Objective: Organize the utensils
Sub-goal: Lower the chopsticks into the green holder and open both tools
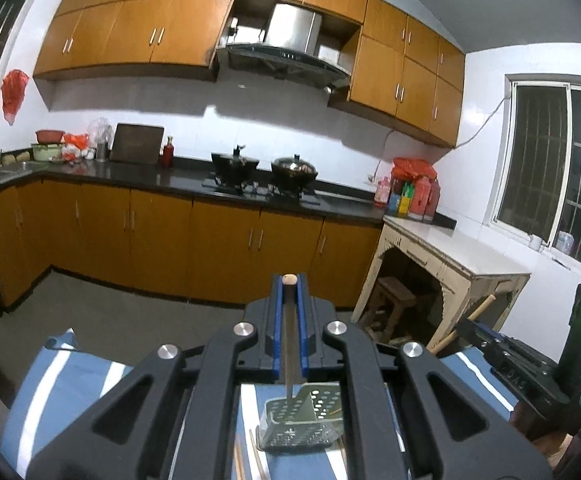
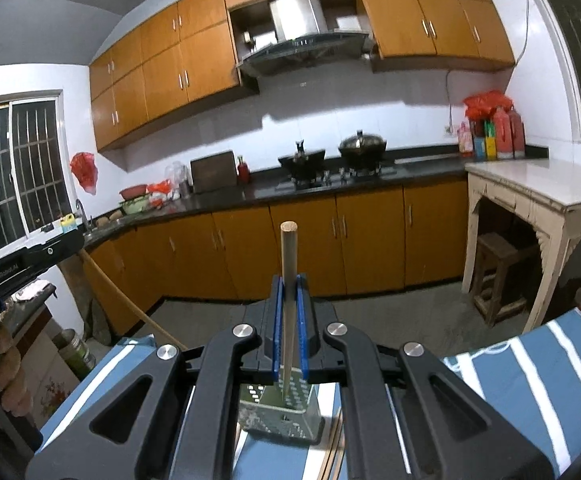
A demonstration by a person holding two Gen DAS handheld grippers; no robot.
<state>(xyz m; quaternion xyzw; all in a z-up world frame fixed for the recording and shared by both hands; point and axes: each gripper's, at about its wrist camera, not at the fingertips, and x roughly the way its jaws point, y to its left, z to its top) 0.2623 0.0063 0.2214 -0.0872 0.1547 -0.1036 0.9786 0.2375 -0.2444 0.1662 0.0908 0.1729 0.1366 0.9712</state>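
A: Count what you're holding.

B: Two chopsticks up, one per tool. Your left gripper (image 1: 289,292) is clamped tight on a chopstick (image 1: 289,280), rounded end poking just past the blue pads. Your right gripper (image 2: 289,292) is closed on a second chopstick (image 2: 289,256), which sticks up well beyond the fingertips.

A: Container?

B: One perforated metal holder (image 1: 302,420), on the blue striped cloth (image 1: 62,380). Both held sticks' lower ends reach down towards the holder; whether the tips are inside it I can't tell. Nothing else visible inside (interior mostly hidden by the tool body).

A: Loose ones?

B: At least three chopsticks on the cloth (image 1: 246,460), just left and in front of the holder. Exact count unclear, bottom edge cuts them off.

A: Any text?

B: "GenRobot.AI" on the other tool's casing (image 2: 4,268), left of the holder in the right view. Bottles on the counter (image 1: 414,196) well behind the holder have unreadable labels.
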